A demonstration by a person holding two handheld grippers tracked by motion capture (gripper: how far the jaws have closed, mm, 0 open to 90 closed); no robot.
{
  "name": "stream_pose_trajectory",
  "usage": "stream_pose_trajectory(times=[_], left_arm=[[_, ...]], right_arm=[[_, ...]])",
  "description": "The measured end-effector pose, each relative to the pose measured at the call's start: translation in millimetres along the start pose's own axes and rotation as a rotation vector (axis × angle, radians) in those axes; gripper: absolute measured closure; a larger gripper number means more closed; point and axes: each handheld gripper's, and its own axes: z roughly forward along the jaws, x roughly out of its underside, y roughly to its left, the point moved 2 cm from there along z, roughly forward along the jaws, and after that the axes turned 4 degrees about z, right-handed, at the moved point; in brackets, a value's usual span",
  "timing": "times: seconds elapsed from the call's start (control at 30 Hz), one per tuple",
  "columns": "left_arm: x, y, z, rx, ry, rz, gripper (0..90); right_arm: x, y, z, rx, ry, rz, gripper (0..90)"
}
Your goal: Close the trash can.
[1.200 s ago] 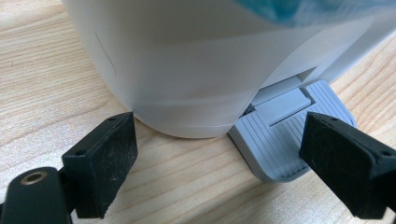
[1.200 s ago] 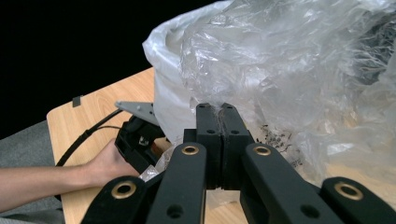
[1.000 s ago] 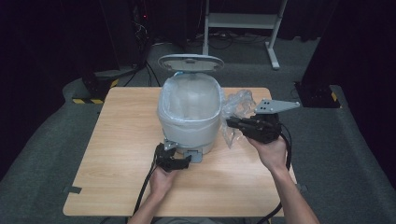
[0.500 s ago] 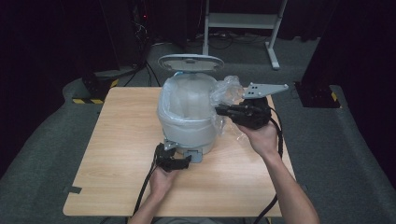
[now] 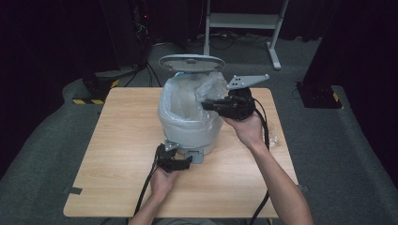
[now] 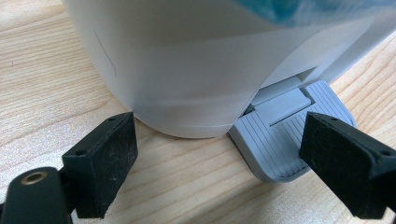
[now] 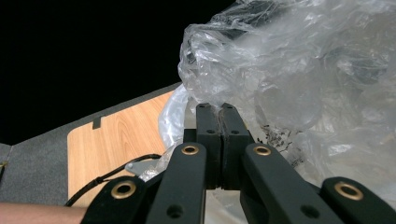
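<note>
Resting low on the wooden table [image 5: 117, 154], our left gripper [image 5: 174, 162] stands wide open, its jaws flanking the ribbed grey foot pedal [image 6: 285, 140] and base of the white pedal bin [image 5: 190, 126] just ahead. Across the bin's rim, our right gripper [image 5: 206, 106] is clamped tight on a crumpled clear plastic bag [image 7: 299, 84], which bunches beyond its tips.

Bin [image 5: 187, 126] on table [image 5: 108, 154] (pedal [image 5: 196, 155] in front).
</note>
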Motion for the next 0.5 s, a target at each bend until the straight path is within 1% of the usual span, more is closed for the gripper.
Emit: stream_pose_trajectory(times=[0.07,0.1,0.17,0.23,0.3,0.37,0.43,0.5], left_arm=[[0.0,0.0,0.0,0.000,0.000,0.000,11.2],[0.0,0.0,0.0,0.000,0.000,0.000,11.2],[0.0,0.0,0.0,0.000,0.000,0.000,11.2],[0.0,0.0,0.0,-0.001,-0.001,0.000,11.2],[0.0,0.1,0.0,0.000,0.000,0.001,11.3],[0.0,0.0,0.0,0.000,0.000,0.000,11.2],[0.0,0.0,0.1,-0.001,-0.001,0.000,11.2],[0.0,0.0,0.1,-0.001,-0.001,0.000,11.3]], right_arm=[[-2.1,-1.0,5.7,-0.002,0.005,-0.001,89.2],[-3.8,-2.6,11.7,-0.004,0.013,0.003,89.2],[-4.3,-3.4,14.1,-0.004,0.016,0.003,89.2],[-5.8,-6.9,24.4,-0.005,0.030,0.010,89.2],[-6.0,-7.8,26.6,-0.005,0.033,0.011,89.2],[-7.2,-11.6,35.6,-0.006,0.043,0.019,89.1],[-7.4,-12.5,37.5,-0.006,0.045,0.019,89.1],[-7.3,-15.3,43.7,-0.007,0.054,0.026,89.1]])
